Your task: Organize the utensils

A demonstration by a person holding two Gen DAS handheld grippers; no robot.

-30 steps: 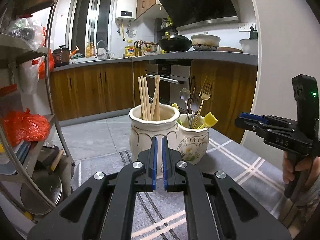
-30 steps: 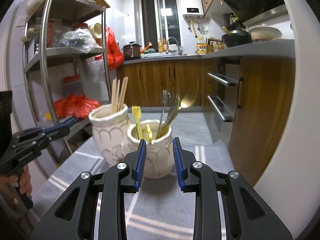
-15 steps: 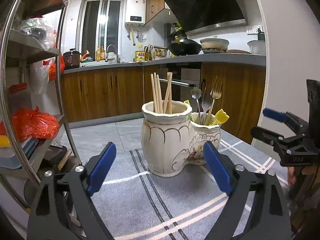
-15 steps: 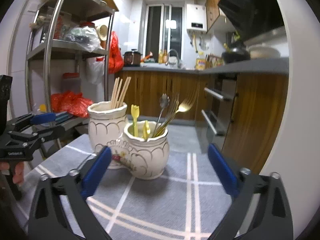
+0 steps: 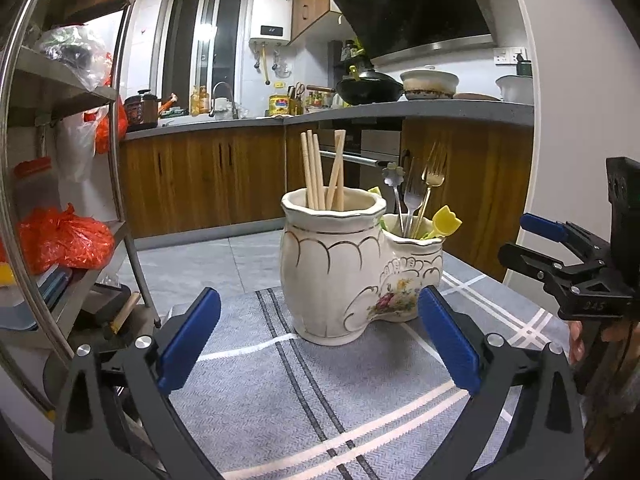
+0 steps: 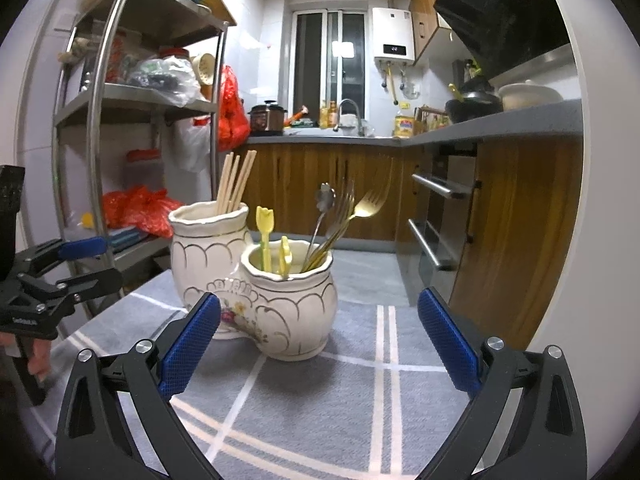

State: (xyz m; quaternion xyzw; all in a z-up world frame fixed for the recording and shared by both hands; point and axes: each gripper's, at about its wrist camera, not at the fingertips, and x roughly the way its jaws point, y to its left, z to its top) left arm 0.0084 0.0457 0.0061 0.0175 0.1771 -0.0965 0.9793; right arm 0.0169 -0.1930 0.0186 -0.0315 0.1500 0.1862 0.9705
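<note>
A white ceramic double holder point(image 5: 340, 276) stands on a grey striped cloth point(image 5: 280, 392). Its taller pot holds wooden chopsticks point(image 5: 322, 172). Its lower pot point(image 6: 292, 304) holds forks point(image 5: 420, 188), a flower-handled spoon point(image 6: 322, 204) and yellow picks point(image 6: 264, 236). My left gripper point(image 5: 320, 340) is wide open and empty, a short way in front of the holder. My right gripper point(image 6: 318, 338) is wide open and empty, also in front of it. Each gripper shows in the other's view, the right gripper at the right edge point(image 5: 560, 252) and the left gripper at the left edge point(image 6: 60, 264).
A steel shelf rack point(image 6: 96, 120) with red bags stands left of the table. Wooden kitchen cabinets point(image 5: 200, 176), an oven point(image 6: 444, 220) and a counter with pans lie behind. A white wall point(image 5: 568, 120) is on the right.
Both grippers opened from nearly shut to wide open and drew back from the holder, which now looks smaller and further off.
</note>
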